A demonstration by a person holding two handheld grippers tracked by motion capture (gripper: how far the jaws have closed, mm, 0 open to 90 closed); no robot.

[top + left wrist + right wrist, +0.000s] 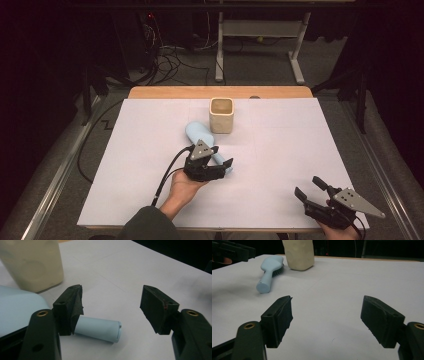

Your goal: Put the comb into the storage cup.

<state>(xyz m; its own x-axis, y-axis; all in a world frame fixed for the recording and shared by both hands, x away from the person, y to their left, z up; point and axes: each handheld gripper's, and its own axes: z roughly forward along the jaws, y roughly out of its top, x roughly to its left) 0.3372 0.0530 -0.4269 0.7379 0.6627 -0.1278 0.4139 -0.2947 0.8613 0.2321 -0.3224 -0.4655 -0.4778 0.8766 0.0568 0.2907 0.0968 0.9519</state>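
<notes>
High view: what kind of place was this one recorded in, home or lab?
Most likely a lab or workshop recording station, not a home. A white sheet covers the wooden table, loose cables trail over the grey carpet behind it, and a metal desk frame stands beyond, with dark surroundings.

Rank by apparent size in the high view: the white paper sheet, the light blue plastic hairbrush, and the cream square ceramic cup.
1. White paper sheet, by far the largest.
2. Light blue plastic hairbrush, though the left gripper hides part of it.
3. Cream square ceramic cup, smallest.
</notes>
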